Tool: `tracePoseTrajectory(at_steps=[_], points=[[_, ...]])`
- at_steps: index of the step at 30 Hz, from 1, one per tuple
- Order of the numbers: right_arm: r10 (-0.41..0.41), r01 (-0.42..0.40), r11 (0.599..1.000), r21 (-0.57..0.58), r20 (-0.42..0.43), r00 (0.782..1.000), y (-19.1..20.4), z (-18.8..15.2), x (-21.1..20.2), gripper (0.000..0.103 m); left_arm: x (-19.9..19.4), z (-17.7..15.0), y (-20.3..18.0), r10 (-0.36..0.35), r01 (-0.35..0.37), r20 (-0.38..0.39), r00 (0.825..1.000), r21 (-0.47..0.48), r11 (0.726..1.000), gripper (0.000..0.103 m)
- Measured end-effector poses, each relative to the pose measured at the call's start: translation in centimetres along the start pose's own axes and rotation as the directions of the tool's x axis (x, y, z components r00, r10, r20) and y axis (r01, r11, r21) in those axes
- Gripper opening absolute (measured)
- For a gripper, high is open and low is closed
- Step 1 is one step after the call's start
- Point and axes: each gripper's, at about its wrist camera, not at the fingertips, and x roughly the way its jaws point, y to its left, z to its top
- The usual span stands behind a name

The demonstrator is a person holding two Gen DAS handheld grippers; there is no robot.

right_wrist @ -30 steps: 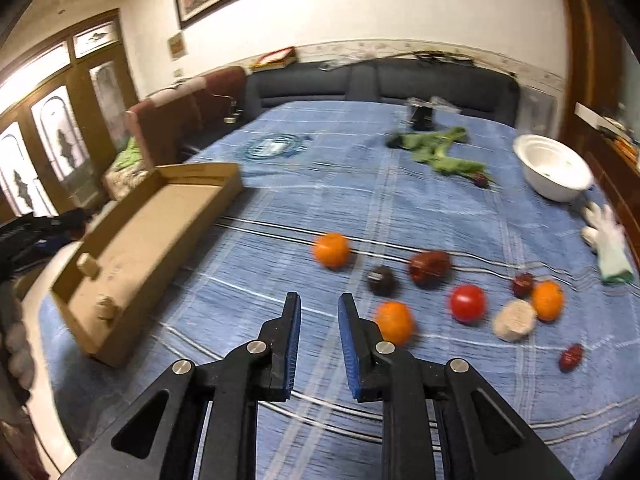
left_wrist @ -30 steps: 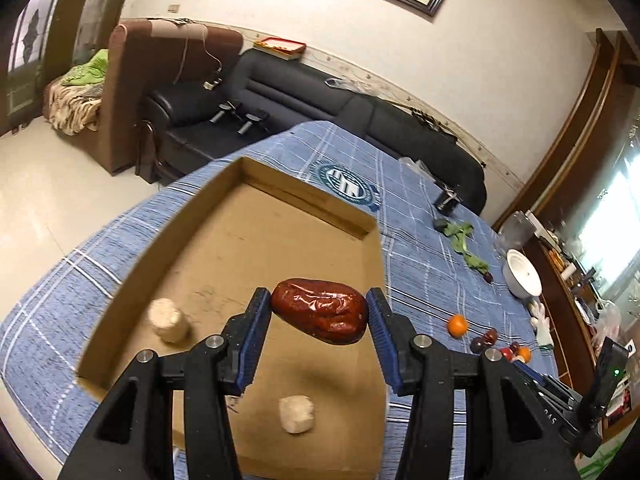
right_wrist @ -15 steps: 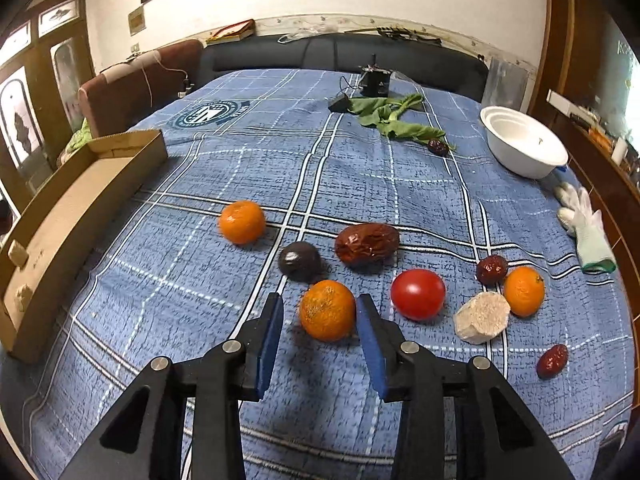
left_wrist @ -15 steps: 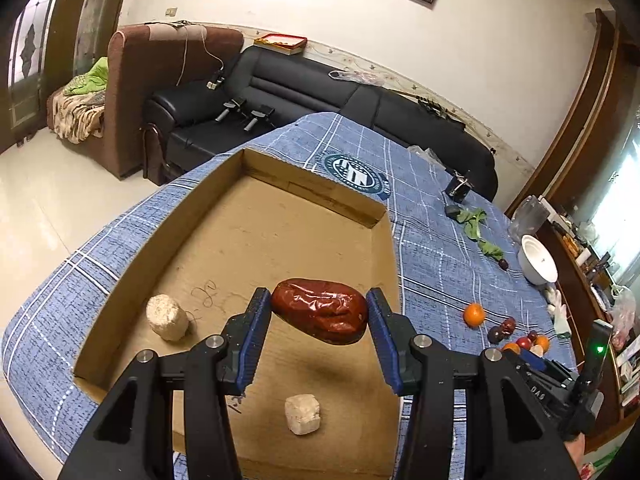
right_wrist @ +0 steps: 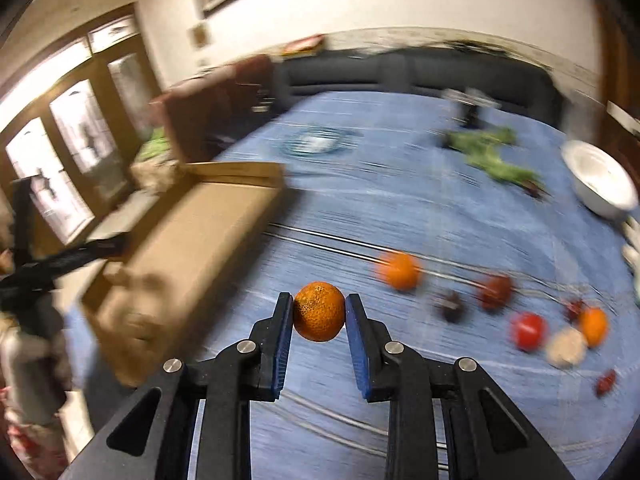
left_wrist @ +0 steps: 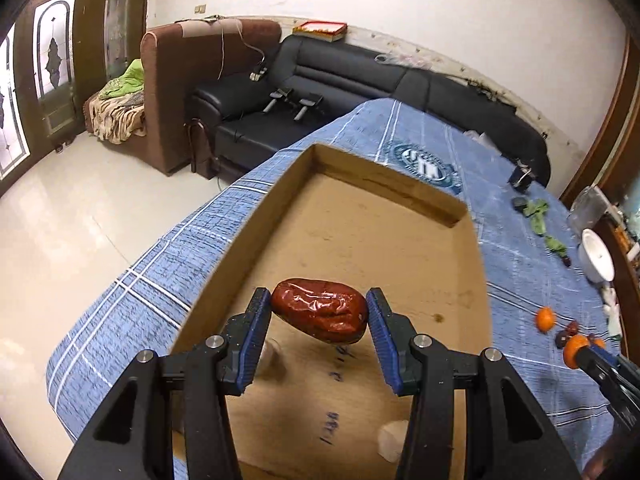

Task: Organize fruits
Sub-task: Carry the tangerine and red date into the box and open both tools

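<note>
Above the cardboard box, the left gripper holds a red date clamped between its pads, clear of the floor; the step in hand is placement, which calls for lowering and releasing. Half a second ago the right gripper merely straddled the orange on the blue tablecloth; now it grips the orange, lifted and swinging boxward.
</note>
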Motion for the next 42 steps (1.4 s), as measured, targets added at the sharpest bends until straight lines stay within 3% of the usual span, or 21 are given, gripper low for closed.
tracePoseTrajectory(at_steps=[3, 6, 11, 17, 21, 29, 34, 42], points=[[0.117, -0.119, 0.991, -0.057, -0.033, 0.993, 4.7, 1.4, 1.9, 0.030, 1.5, 0.5, 0.3, 0.027, -0.026, -0.036, 0.999, 0.017, 1.000, 0.048], [0.176, -0.184, 0.977, -0.107, -0.077, 0.981, 8.4, 2.0, 4.4, 0.030, 2.9, 0.6, 0.8, 0.043, -0.042, -0.083, 0.996, 0.023, 0.999, 0.048], [0.186, -0.211, 0.963, -0.171, -0.147, 0.971, 12.8, 1.3, 8.4, 0.030, 3.1, 0.3, 1.9, 0.023, -0.024, -0.090, 0.996, -0.012, 1.000, 0.048], [0.178, -0.209, 0.963, -0.170, -0.181, 0.967, 14.3, 0.5, 11.0, 0.032, 2.0, 0.4, 3.2, -0.032, 0.027, -0.078, 0.996, -0.070, 0.997, 0.050], [0.175, -0.212, 0.958, -0.192, -0.189, 0.966, 14.8, 0.2, 11.2, 0.036, 0.9, 0.3, 3.6, -0.059, 0.053, -0.055, 0.997, -0.110, 0.993, 0.057], [0.185, -0.201, 0.967, -0.155, -0.111, 0.976, 14.1, 0.0, 7.1, 0.038, -2.2, -0.1, 4.1, -0.115, 0.113, 0.003, 0.993, -0.183, 0.977, 0.059], [0.178, -0.183, 0.979, -0.095, -0.052, 0.983, 12.3, -0.8, 4.1, 0.041, -3.3, -0.6, 2.1, -0.131, 0.131, 0.009, 0.991, -0.148, 0.980, 0.060], [0.142, -0.142, 0.990, -0.006, -0.027, 0.989, 8.6, -2.5, 1.3, 0.042, -4.4, -1.8, -3.2, -0.181, 0.180, -0.015, 0.983, -0.047, 0.982, 0.060]])
